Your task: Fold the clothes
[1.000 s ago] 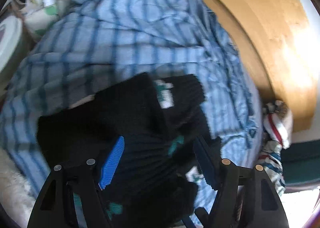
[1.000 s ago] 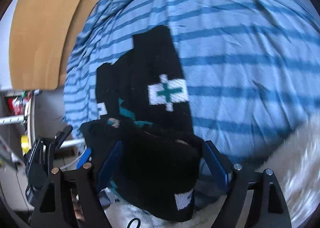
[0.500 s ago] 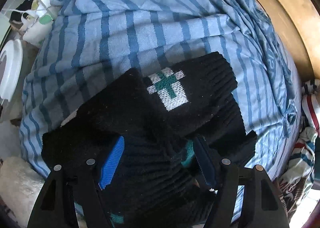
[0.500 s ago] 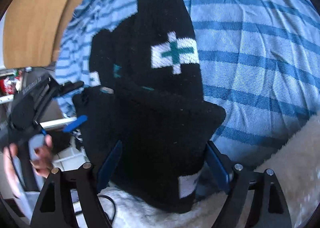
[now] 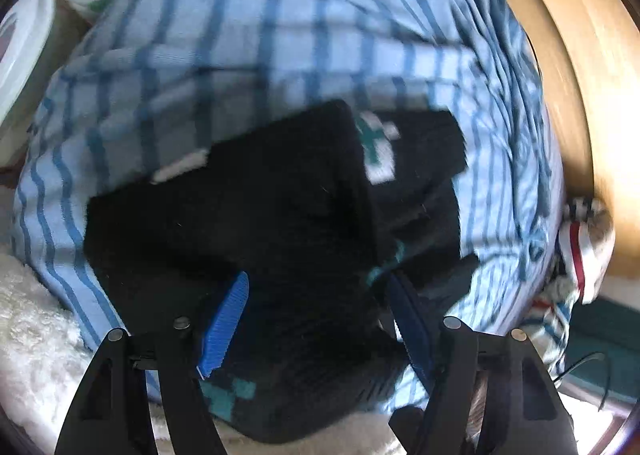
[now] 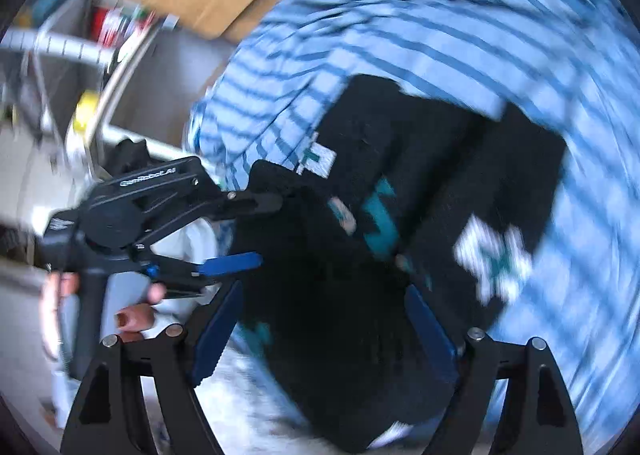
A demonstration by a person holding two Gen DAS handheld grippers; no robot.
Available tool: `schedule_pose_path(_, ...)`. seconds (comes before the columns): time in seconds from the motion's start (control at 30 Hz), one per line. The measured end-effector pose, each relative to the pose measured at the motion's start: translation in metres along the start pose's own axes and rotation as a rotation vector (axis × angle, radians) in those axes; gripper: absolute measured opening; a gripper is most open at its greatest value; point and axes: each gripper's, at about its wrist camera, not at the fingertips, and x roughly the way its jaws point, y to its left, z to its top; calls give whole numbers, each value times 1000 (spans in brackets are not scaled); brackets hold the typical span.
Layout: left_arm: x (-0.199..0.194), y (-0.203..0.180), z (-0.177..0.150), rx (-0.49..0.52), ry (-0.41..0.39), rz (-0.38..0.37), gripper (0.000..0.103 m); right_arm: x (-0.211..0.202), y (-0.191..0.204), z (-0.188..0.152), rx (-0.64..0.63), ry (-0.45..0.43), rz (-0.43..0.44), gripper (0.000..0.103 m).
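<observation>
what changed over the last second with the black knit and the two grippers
The right gripper rolled and swung sideways, so the left gripper and the hand holding it now show in its view; its jaws are opening, with the black knit garment between them. The garment stayed bunched on the blue striped sheet, and the left gripper's jaws stayed wide around it.

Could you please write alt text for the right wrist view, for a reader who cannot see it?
A black knitted garment lies on a blue striped sheet, with the right gripper over it, its jaws opening. At left, a hand holds the left gripper. The picture is motion-blurred.
</observation>
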Motion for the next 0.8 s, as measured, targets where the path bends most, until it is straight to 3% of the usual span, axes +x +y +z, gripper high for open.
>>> schedule_pose_path(0.17,6,21,5,-83,-20,-70,72,53,-2,26,-120,138,-5,88)
schedule_pose_path(0.3,5,23,9,-85,5,-71,72,79,-3,30,-196,168,-3,88)
schedule_pose_path(0.43,-2,21,13,-95,26,-55,72,93,-8,25,-168,147,30,90)
schedule_pose_path(0.53,-1,13,10,-89,28,-14,72,86,-7,18,-182,98,146,46)
schedule_pose_path(0.8,15,-32,5,6,49,239,78,68,-3,6,-273,44,261,28)
